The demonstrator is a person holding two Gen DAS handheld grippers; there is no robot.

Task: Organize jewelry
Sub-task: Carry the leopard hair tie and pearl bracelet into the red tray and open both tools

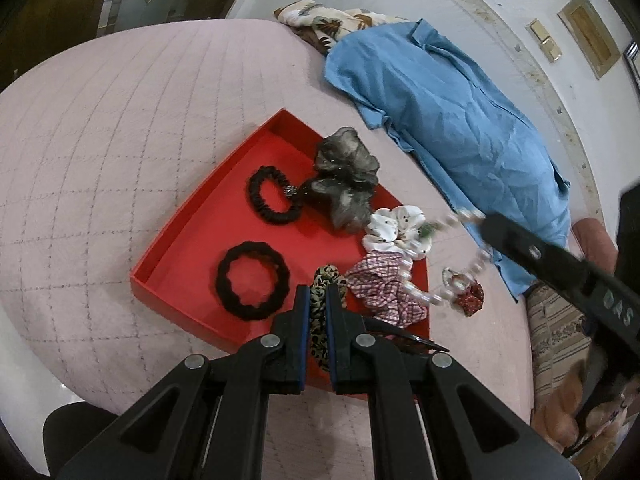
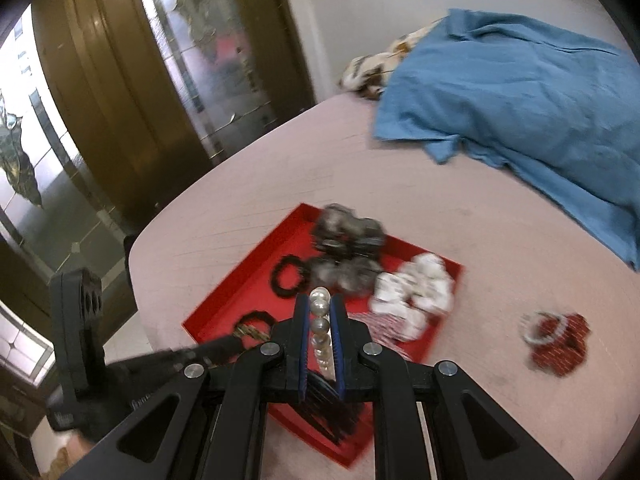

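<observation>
In the left wrist view, the left gripper [image 1: 318,300] is seen closed on a leopard-print scrunchie [image 1: 326,280], which is pinched between its blue pads over the near edge of the red tray [image 1: 192,240]. The tray lies on a pink quilted bed [image 1: 120,128]. Inside it two black scrunchies are laid, one farther [image 1: 272,194] and one nearer [image 1: 252,280], with a grey sheer scrunchie [image 1: 346,178] at the far right, a white spotted scrunchie [image 1: 396,232] and a red checked scrunchie [image 1: 382,288] along the right side. A pearl necklace [image 1: 416,284] is draped from the right gripper [image 1: 486,226] across the tray's right edge. A small red scrunchie [image 1: 472,298] with a pearl bracelet [image 1: 452,280] is left on the bed, just right of the tray. A blue shirt [image 1: 460,120] is spread farther off.

In the right wrist view, blurred, the right gripper [image 2: 320,320] is seen closed on the pearl necklace [image 2: 320,316], the beads being lined up between its pads above the red tray [image 2: 248,280].

The step in hand is judged to be the carrying of both held items into the tray. Next, each is to be lowered onto bare tray floor and released, without the strand being caught on the scrunchies.
</observation>
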